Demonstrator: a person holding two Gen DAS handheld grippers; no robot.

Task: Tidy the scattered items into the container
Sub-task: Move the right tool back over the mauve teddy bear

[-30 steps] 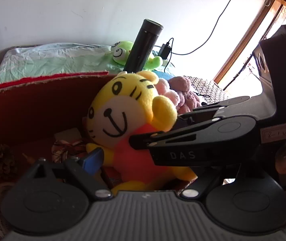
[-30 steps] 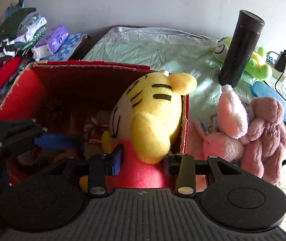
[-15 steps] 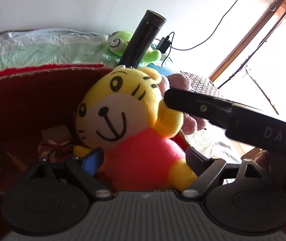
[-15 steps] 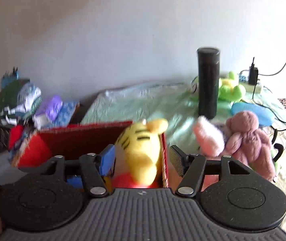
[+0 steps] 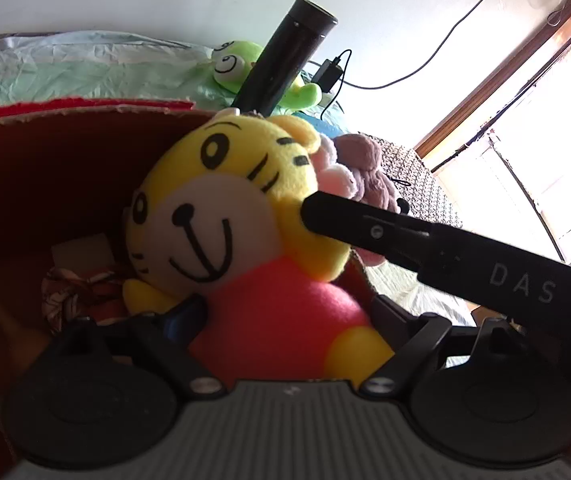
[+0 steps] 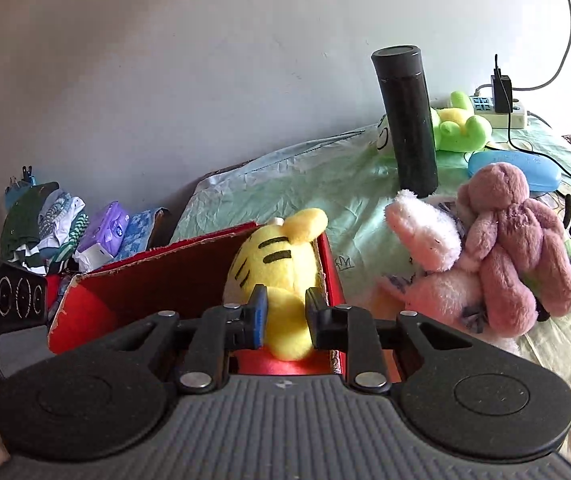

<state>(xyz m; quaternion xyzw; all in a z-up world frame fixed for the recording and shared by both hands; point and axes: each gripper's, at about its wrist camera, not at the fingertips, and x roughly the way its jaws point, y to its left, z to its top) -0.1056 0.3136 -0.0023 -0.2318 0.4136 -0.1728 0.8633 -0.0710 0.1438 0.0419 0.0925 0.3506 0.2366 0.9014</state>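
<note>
Tiger plush [image 5: 241, 236] sits upright in the red box [image 5: 65, 160], at its right-hand end, head poking above the rim; a sec ago your right gripper [image 6: 283, 316] had it pinched round the body low in the box, then let go and pulled up & back, so the drop-off looks done. In the right wrist view that gripper's jaws are closing now, w/ the tiger's yellow arm showing in the gap between them; can't tell if the pads touch it or just frame it from nearer the camera, prob. the latter. Your left gripper [image 5: 285, 312] stands wide open either side of the tiger's red belly, pads not pressing as far as I can see, same width as before; it has only drifted a bit closer. Meaning for the task: tiger counts as in, though it stands tall, may want a push down. Left out on the bed: pink plush [image 6: 425, 264] & mauve plush [image 6: 513, 244] lying against each other just right of the box, black flask [image 6: 405, 120] upright behind them, green frog plush [image 6: 461, 128] beyond. Pink one is nearest, likely next.
</note>
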